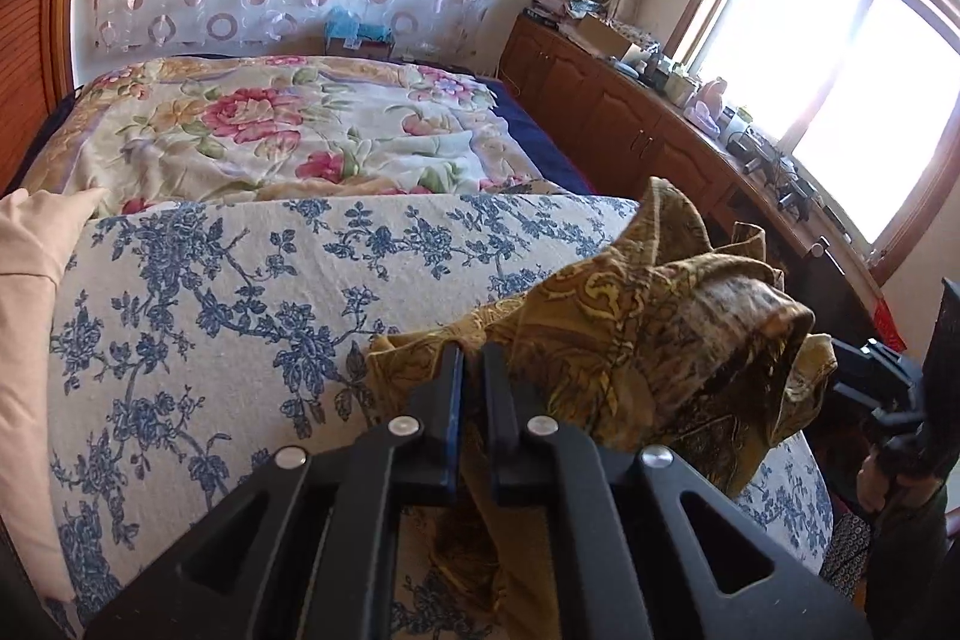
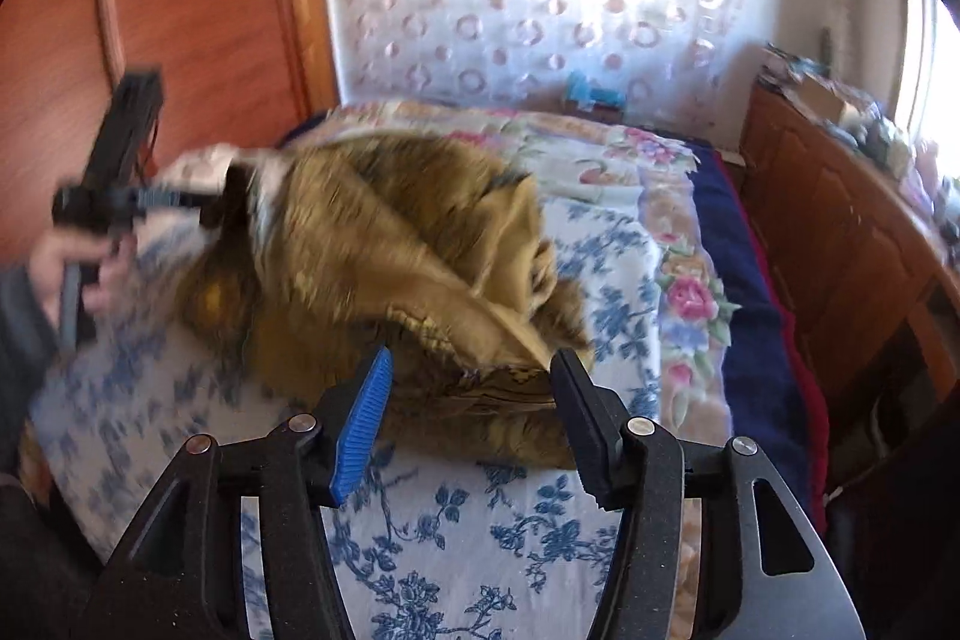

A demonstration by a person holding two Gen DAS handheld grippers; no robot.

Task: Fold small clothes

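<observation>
A brown and gold patterned garment [image 1: 648, 328] lies bunched on the blue-flowered cloth [image 1: 210, 310] that covers the bed. My left gripper [image 1: 474, 358] is shut on a fold of it, and the fabric runs down between the two fingers. In the right wrist view the same garment [image 2: 390, 244] is blurred and puffed up, with the left gripper [image 2: 210, 205] pinching its far left edge in a person's hand [image 2: 90, 268]. My right gripper [image 2: 474, 364] stands open at the garment's near edge; its pads do not press on the cloth.
A rose-patterned quilt [image 1: 288, 124] covers the far half of the bed. A peach pillow [image 1: 24, 280] lies at the left edge. A cluttered wooden cabinet [image 1: 630, 112] runs along the right under a bright window [image 1: 840, 70]. An orange wardrobe [image 2: 210, 10] stands at the left.
</observation>
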